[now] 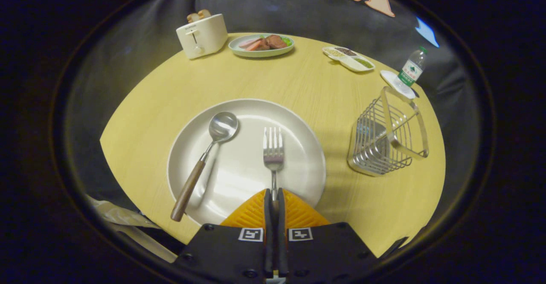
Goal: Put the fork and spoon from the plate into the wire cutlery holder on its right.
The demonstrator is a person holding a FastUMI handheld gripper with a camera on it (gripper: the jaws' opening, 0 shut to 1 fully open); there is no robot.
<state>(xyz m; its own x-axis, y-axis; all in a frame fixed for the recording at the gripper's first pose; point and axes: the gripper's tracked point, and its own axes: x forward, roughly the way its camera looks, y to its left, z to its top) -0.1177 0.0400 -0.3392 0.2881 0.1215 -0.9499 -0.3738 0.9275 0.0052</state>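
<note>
A white plate (298, 147) lies on the yellow table just ahead of my fingers. On its left half rests a spoon (204, 159) with a wooden handle, its bowl pointing away from me. A metal fork (273, 149) lies on the plate's middle, tines away from me, and its handle runs back between my fingers. My gripper (274, 198) is shut on the fork's handle at the plate's near rim. The wire cutlery holder (386, 137) stands upright on the table to the right of the plate, with nothing in it.
At the table's far side stand a toaster (201, 35), a plate of food (261, 44) and a divided condiment dish (349, 58). A water bottle (412, 68) on a white coaster stands just behind the holder. The table edge curves close on the left and right.
</note>
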